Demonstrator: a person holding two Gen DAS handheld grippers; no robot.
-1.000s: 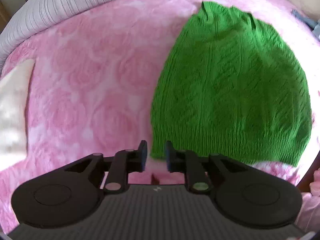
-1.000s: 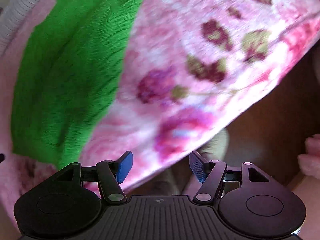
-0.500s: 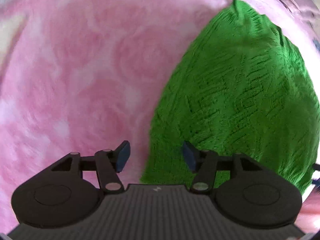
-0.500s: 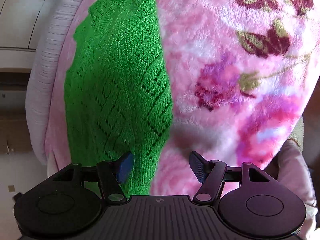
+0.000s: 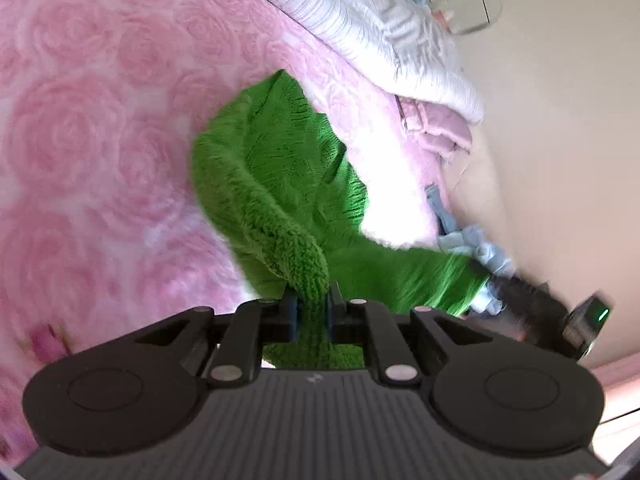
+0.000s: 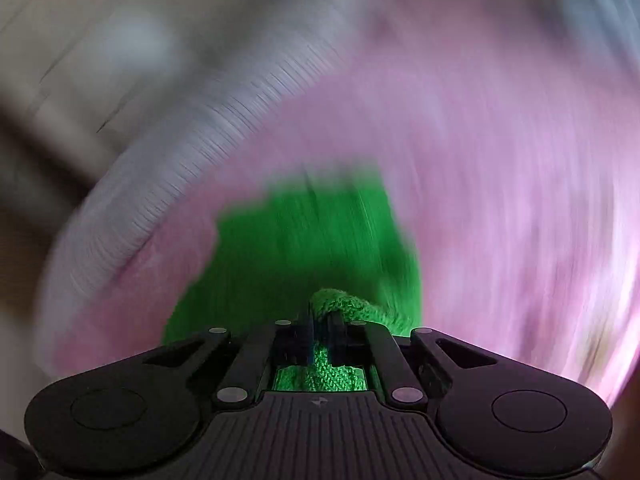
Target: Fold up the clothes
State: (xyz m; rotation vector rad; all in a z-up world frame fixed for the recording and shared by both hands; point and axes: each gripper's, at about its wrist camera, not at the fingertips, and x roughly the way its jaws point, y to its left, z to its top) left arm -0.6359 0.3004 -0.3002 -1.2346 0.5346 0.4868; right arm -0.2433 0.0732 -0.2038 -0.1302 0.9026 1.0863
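Observation:
A green knitted sweater [image 5: 276, 184] hangs lifted and bunched above the pink rose-patterned blanket [image 5: 80, 140]. My left gripper [image 5: 313, 308] is shut on one bottom corner of its hem. In the right wrist view, which is badly motion-blurred, my right gripper [image 6: 320, 324] is shut on another part of the green sweater [image 6: 304, 248], with knit bunched between the fingers. The right gripper also shows in the left wrist view [image 5: 532, 304], blurred, at the sweater's far lower edge.
A white-grey ribbed quilt [image 5: 360, 16] borders the blanket's far edge, with a pale pink cloth [image 5: 440, 128] and a light blue cloth [image 5: 468, 240] beside it. A cream wall [image 5: 560, 120] lies to the right. The quilt also shows in the right wrist view [image 6: 192, 140].
Both grippers were open at the sweater's hem corners half a second ago. Both have shut on the hem and lifted the sweater off the blanket; both cameras swung sharply.

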